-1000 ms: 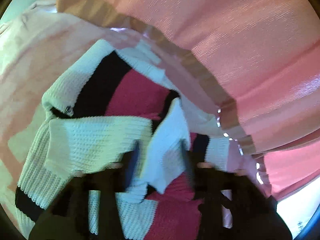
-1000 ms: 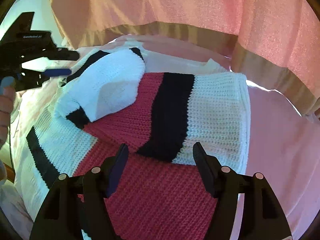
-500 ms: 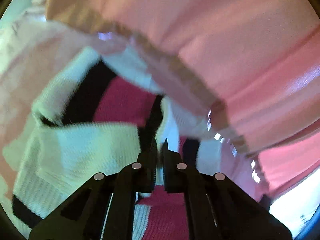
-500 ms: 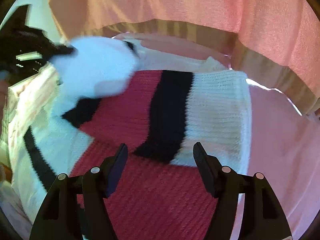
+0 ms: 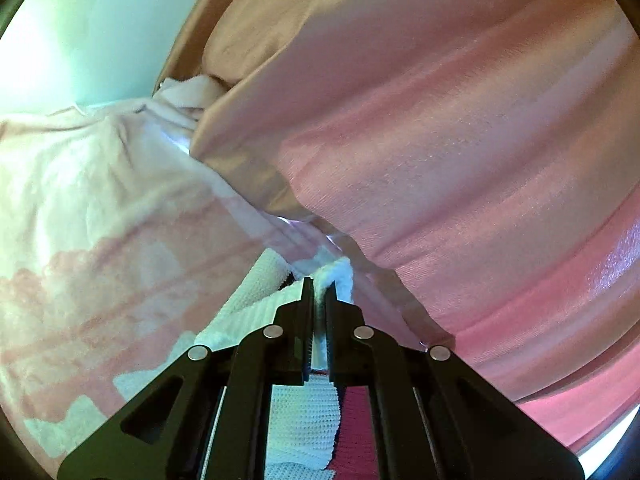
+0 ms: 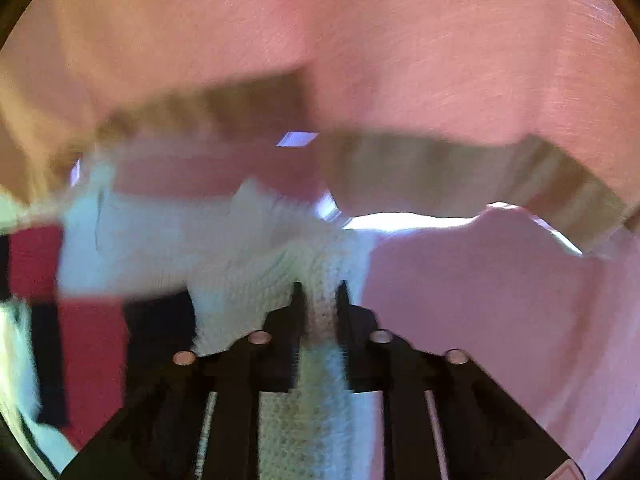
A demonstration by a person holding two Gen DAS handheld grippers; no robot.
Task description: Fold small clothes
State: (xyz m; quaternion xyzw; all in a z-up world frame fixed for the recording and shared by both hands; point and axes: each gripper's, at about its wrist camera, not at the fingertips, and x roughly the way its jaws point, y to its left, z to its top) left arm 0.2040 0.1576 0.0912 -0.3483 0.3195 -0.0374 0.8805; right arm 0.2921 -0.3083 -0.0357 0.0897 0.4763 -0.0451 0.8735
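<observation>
A knit sweater with white, black and red stripes (image 6: 132, 256) lies on a pink bed cover. My left gripper (image 5: 319, 285) is shut on a white fold of the sweater (image 5: 340, 276); more white and red knit hangs under the fingers (image 5: 304, 420). My right gripper (image 6: 320, 289) is shut on a white knit edge of the sweater (image 6: 320, 272), and the cloth bunches up between its fingers. The right wrist view is blurred by motion.
A pink curtain with a tan hem (image 5: 460, 140) hangs close behind the bed in both views (image 6: 440, 168). A pale pink lace-patterned cloth (image 5: 100, 220) covers the bed to the left. A pale wall (image 5: 100, 20) shows at the upper left.
My left gripper closed on the white sweater fold and lifted it. My right gripper, open over the sweater before, moved forward and closed on the white edge.
</observation>
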